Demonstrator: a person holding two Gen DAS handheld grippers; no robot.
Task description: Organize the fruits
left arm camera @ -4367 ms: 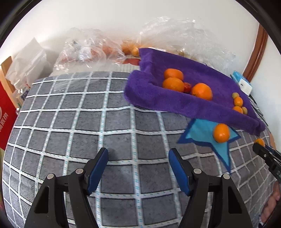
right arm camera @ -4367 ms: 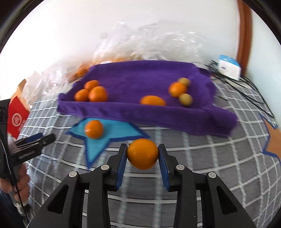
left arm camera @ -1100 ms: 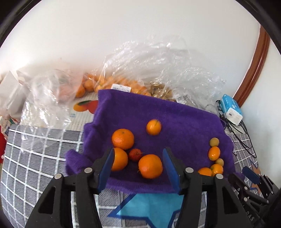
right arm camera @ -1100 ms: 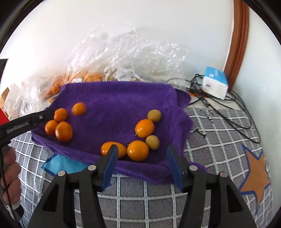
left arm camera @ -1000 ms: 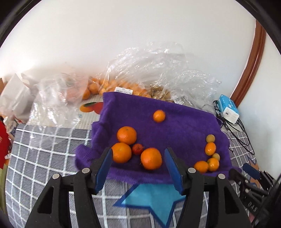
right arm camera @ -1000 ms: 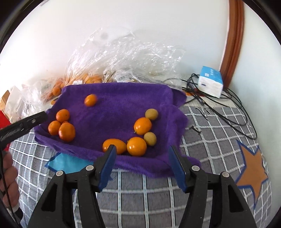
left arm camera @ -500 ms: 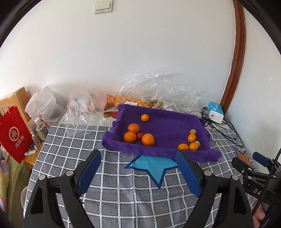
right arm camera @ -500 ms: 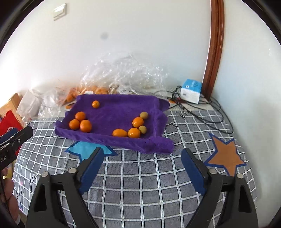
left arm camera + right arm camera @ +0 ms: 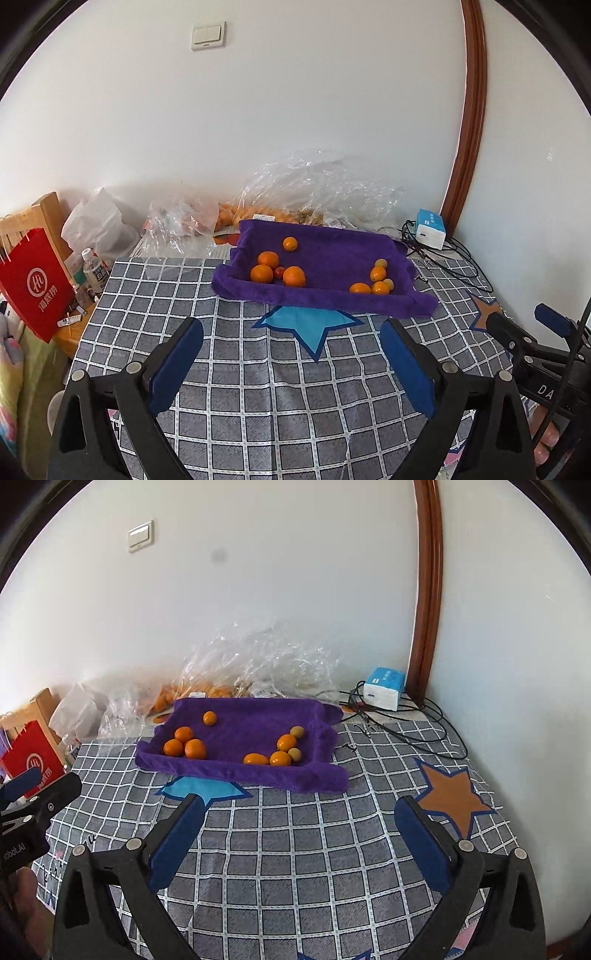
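My left gripper [image 9: 291, 360] and right gripper [image 9: 299, 836] both hang with jaws spread wide and nothing between them, above the near half of the tabletop [image 9: 258, 369], which is covered in a grey checked cloth. That near stretch of cloth lies bare between me and the purple towel [image 9: 332, 258], whose raised edges form a shallow tray near the back wall. The fruits sit inside it in two clusters: three larger oranges [image 9: 293, 276] and one small red fruit [image 9: 279, 272] at the left, four small orange and greenish ones [image 9: 376, 274] at the right, and a lone small orange [image 9: 290, 244] between and farther back.

The tabletop's left edge drops off beside a red paper bag [image 9: 35, 284] printed with a white circle logo and Chinese characters. At the right the cloth runs close to the wall, where a blue-and-white box [image 9: 382, 688] sits among black cables [image 9: 406, 727]; its print is too small to read.

In the left view the right gripper's body shows the letters "DA", cut off. Behind the towel, crumpled clear plastic bags [image 9: 317, 188] partly veil more orange fruit.
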